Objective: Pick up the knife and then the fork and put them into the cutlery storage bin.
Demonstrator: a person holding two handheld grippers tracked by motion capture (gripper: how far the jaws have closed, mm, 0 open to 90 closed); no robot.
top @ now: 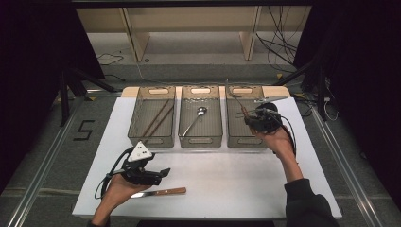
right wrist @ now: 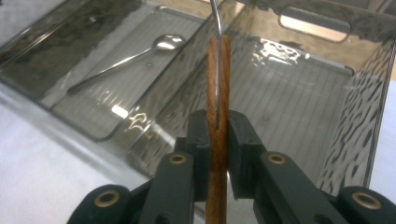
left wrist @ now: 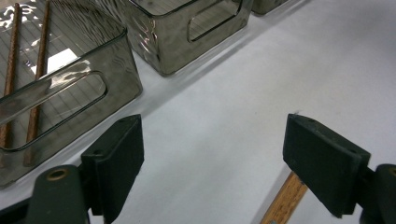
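While my right hand-held gripper (right wrist: 218, 140) clamps a wood-handled utensil (right wrist: 218, 84) w/ thin metal shaft over the right bin (top: 246, 124), my left hand-held gripper (left wrist: 215, 163) gapes wide. Wood-handled knife (top: 158, 192) lies on the surface (top: 236, 175) beside it.

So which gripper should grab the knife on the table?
Left. The left gripper hangs open just above the knife, while the right gripper is shut on a fork over the far bin.

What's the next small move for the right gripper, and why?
Probably lower it into the right bin and open. The right gripper is shut on a wood-handled utensil held above that empty bin, while chopsticks and spoon already sit in the other bins.
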